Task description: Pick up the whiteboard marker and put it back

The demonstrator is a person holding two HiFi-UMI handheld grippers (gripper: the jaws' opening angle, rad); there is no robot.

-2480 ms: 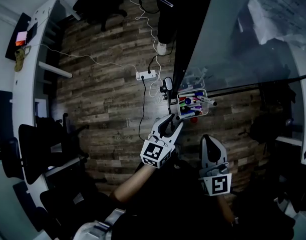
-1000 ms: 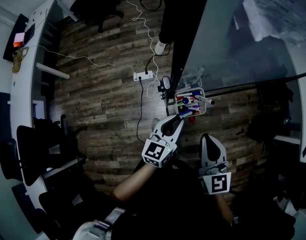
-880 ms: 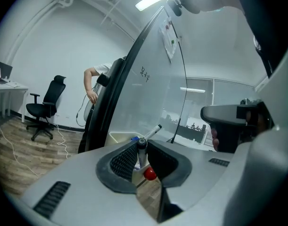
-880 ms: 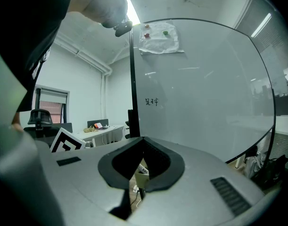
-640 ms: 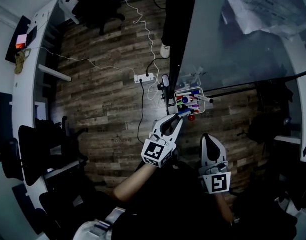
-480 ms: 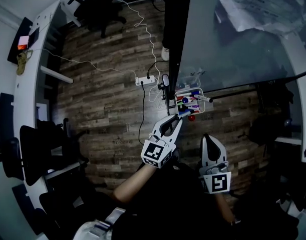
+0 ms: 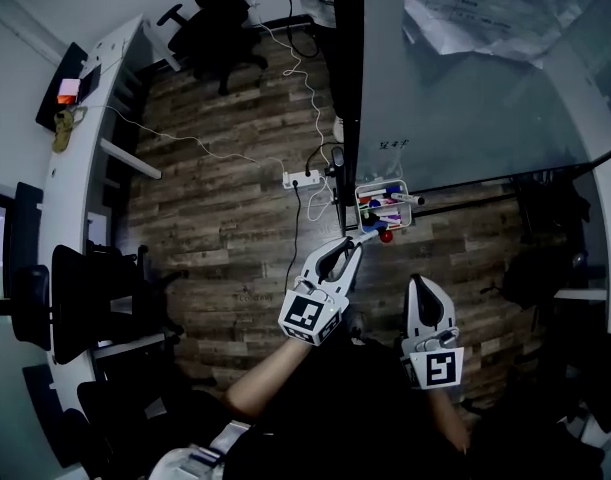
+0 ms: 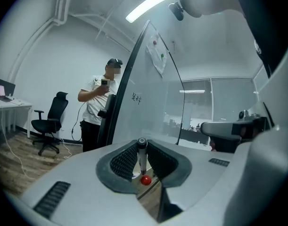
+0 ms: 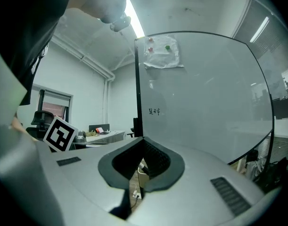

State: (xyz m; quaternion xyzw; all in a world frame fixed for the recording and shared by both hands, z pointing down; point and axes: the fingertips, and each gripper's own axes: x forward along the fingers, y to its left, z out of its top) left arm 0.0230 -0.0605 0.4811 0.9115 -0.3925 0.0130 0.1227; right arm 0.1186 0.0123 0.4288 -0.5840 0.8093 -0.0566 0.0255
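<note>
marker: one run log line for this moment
left gripper: shut on marker, upright | right gripper: shut, empty | tray: ahead of left gripper

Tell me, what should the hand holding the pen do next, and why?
Probably ease the left gripper forward over the tray and lower the marker into it. The jaws are clamped on the marker, which stands upright between them, so the pick-up looks done. The tray with the other markers sits just beyond the gripper's tips.
</note>
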